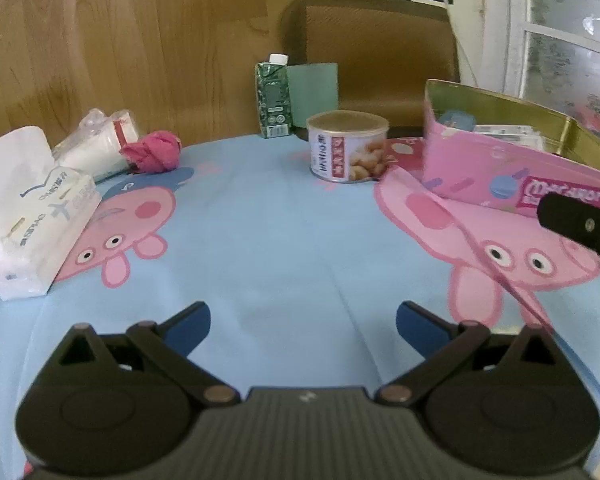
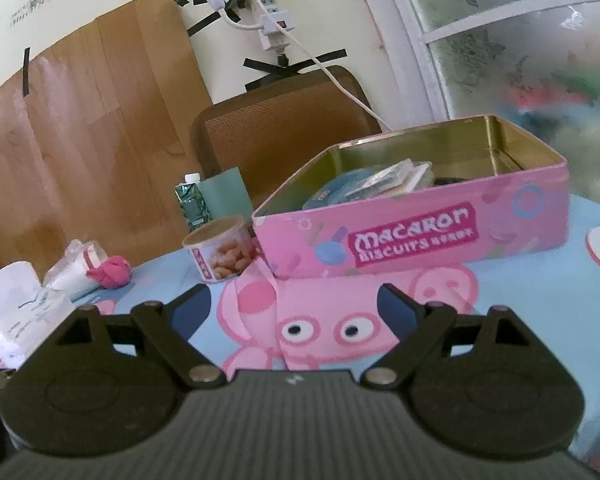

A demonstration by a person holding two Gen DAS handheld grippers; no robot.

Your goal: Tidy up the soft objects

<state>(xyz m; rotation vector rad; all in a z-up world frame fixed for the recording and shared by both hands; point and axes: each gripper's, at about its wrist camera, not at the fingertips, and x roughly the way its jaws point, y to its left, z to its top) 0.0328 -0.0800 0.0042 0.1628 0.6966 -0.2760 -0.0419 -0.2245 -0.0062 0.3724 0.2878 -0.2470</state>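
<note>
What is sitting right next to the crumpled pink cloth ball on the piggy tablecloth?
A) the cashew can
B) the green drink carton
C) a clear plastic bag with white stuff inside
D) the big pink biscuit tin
C: the pink cloth ball lies against the clear plastic bag of white material, while the can, tin and carton stand well apart from it.

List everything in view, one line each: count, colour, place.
tissue pack: 1, white, table's left edge
plastic-wrapped roll: 1, white, behind the tissue pack
cloth ball: 1, magenta, beside the roll
drink carton: 1, green, white cap, back centre
nut can: 1, white label, right of the carton
biscuit tin: 1, pink, open, items inside, right side
tablecloth: 1, blue with pink pigs
chair: 1, brown, behind the table
left gripper: fingers open, empty
right gripper: fingers open, empty
</note>
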